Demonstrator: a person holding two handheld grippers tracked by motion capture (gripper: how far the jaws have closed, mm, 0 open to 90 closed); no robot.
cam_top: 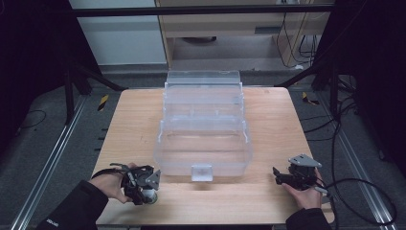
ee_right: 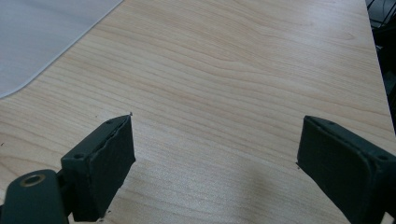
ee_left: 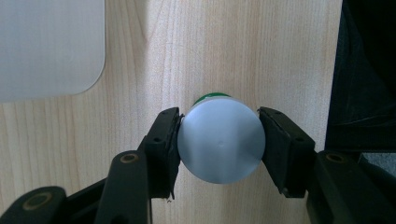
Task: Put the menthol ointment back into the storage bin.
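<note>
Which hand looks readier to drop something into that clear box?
Probably the left. Its gripper is closed on a white-capped green bottle near the tiered clear box, while the right gripper is open over bare wooden table.

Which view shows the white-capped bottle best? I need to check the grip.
The left gripper view: the bottle's white cap sits between both jaws, touching them. In the high view it is a small shape under the left gripper.
</note>
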